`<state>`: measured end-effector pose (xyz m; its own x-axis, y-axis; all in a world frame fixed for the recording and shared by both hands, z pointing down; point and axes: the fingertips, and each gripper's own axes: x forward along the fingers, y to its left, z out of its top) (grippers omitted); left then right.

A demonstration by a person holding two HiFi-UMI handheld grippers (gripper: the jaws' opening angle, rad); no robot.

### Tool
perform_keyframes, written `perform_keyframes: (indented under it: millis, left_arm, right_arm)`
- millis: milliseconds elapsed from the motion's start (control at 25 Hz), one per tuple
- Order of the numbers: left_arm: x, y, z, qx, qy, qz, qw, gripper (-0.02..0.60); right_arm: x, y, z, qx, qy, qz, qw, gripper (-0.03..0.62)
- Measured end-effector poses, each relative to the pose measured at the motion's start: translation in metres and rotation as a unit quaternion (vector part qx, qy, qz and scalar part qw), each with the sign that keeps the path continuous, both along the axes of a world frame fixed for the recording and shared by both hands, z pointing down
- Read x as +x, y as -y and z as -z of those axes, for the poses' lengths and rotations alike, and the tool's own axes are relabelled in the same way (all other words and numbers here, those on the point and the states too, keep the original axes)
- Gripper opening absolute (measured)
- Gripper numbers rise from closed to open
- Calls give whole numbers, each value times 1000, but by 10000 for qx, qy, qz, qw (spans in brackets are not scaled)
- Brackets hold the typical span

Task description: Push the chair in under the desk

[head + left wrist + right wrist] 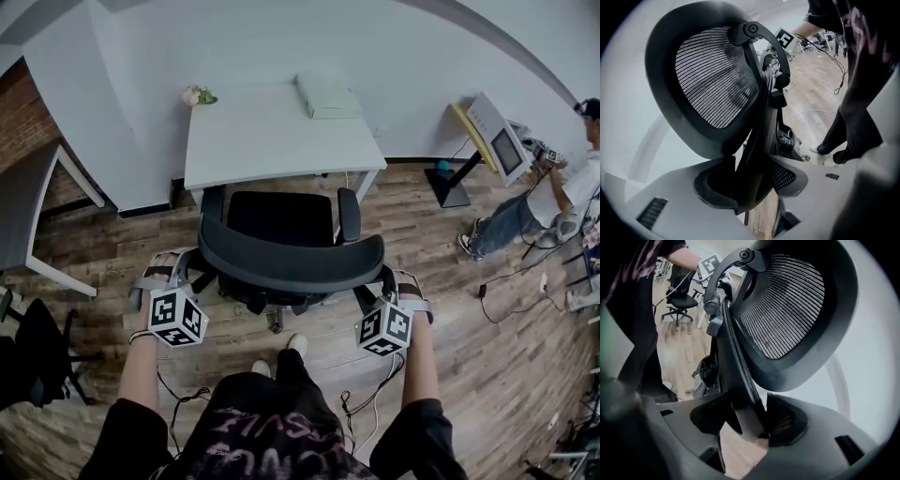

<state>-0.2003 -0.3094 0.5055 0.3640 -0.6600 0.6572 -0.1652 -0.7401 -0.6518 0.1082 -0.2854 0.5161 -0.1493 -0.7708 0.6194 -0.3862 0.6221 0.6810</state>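
Note:
A black office chair with a mesh back stands just in front of the white desk, its seat at the desk's near edge. My left gripper is at the left edge of the backrest, and my right gripper is at the right edge. In the left gripper view the left gripper has the black backrest frame filling the space between its pads. In the right gripper view the right gripper has the frame edge between its pads too.
A pale box and a small pink thing lie on the desk. Another desk and a second black chair stand at the left. At the right are a person, a screen stand and floor cables.

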Motion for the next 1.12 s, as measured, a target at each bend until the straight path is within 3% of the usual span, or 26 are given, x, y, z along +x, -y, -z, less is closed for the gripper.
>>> perform_keyframes:
  millis: [1120]
  left_arm:
    - [43, 157, -1, 47, -39, 658, 9978, 225]
  right_arm:
    - [44, 189, 0, 185, -71, 576, 9981, 241]
